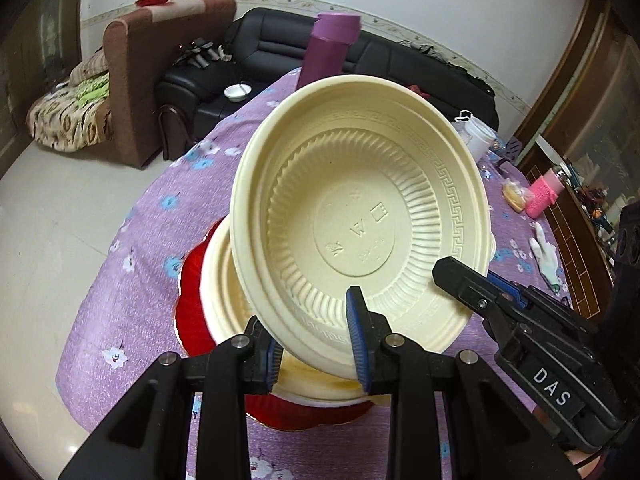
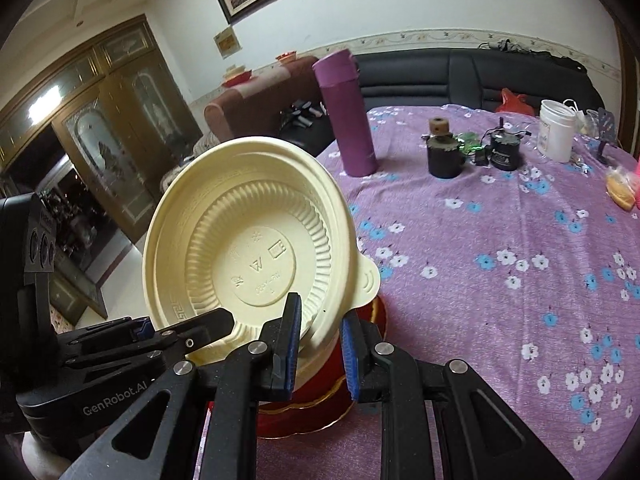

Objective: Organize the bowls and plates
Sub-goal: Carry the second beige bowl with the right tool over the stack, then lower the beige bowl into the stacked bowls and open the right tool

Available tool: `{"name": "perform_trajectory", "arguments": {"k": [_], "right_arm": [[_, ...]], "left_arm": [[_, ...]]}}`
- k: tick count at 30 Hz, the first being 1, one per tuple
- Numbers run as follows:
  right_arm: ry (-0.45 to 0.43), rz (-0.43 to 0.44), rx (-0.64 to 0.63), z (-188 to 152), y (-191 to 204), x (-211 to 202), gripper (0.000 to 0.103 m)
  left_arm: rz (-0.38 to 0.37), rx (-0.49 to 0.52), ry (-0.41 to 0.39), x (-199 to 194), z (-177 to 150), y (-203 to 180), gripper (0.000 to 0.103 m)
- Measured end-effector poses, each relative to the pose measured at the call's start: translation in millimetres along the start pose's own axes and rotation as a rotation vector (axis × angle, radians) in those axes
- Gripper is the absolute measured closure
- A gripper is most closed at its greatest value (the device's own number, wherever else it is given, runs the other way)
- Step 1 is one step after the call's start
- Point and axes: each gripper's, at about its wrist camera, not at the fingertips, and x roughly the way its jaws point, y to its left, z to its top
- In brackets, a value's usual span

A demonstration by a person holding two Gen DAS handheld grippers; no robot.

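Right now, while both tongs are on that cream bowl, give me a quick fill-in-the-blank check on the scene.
1. The cream bowl gripped by the left tongs and the right tongs is tilted so its ____ faces the cameras.
2. Below it, the stack rests on a ____ plate.
3. The tall bottle standing on the tablecloth is ____ in colour.

Missing words: underside; red; purple

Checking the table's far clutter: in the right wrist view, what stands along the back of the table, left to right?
Tall purple flask, dark jar with a cork-like top, small black round device, white plastic tub.
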Motion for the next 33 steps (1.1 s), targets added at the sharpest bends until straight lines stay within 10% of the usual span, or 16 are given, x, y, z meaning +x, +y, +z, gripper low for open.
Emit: {"name": "perform_trajectory", "arguments": {"k": [6, 14, 23, 33], "right_arm": [[0.017, -0.019, -0.026, -1.5, 4.2, 12.8, 0.082], [0.006, -0.051, -0.088, -4.6, 13.6, 16.6, 0.079], [-0.056, 0.016, -0.073, -5.5, 9.5, 7.3, 0.043], [-0.163, -0.059, -0.002, -18.3, -10.3, -31.9, 0.031]], "left_arm": [[0.037, -0.004, -0.018, 1.6, -3.3, 5.5, 0.071], [0.081, -0.016, -0.125, -20.2, -6.1, 5.9, 0.039], [0.079, -0.049, -0.200, -40.2, -11.4, 8.6, 0.033], [0.315, 0.015, -0.409, -68.1, -27.6, -16.7, 0.013]]}}
